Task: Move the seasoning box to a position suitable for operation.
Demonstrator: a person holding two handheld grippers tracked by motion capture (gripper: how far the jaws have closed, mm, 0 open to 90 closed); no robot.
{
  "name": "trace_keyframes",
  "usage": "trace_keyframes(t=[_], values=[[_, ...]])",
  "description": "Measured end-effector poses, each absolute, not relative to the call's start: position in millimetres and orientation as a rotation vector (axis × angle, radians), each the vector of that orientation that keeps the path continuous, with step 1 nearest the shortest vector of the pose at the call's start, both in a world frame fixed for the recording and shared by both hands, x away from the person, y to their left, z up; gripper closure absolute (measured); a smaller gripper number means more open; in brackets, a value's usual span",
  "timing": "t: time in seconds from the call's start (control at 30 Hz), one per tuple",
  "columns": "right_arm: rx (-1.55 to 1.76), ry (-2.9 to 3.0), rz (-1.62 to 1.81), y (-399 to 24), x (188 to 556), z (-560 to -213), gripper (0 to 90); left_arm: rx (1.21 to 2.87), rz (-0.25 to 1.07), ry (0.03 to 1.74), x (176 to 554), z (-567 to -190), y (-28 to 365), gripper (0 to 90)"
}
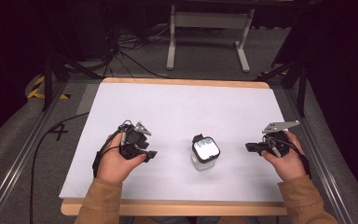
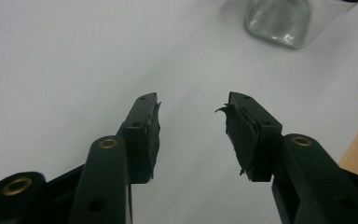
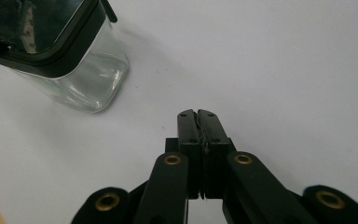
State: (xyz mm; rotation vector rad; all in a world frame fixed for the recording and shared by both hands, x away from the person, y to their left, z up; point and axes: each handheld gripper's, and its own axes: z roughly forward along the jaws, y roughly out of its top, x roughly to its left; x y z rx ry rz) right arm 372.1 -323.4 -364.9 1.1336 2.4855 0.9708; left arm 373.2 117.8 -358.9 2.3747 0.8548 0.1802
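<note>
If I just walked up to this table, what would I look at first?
Probably the clear glass jar with its black lid, standing alone in the middle of the white table. Next, the two black grippers on either side of it: the left gripper has its jaws open with nothing between them, and the right gripper has its jaws shut together.

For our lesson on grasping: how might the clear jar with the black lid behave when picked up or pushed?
The jar looks like smooth glass, so probably stiff, slippery and breakable. It seems empty, likely light. Its squarish sides suggest sliding rather than rolling.
</note>
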Motion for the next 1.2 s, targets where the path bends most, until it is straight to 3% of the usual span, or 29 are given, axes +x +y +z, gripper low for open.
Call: trace_keyframes(t=[0.13, 0.2, 0.47, 1.2], values=[[1.117, 2.500, 0.982, -326, 370, -366, 90.0, 2.382, 0.114, 0.840, 375, -357, 111, 54.8], [1.125, 2.501, 0.990, -327, 368, -367, 90.0, 2.382, 0.140, 0.858, 377, -355, 107, 54.4], [1.062, 2.521, 1.044, -319, 364, -372, 90.0, 2.343, 0.131, 0.881, 378, -350, 107, 62.8], [0.869, 2.650, 1.097, -257, 388, -409, 90.0, 2.340, 0.107, 0.851, 365, -353, 109, 58.8]])
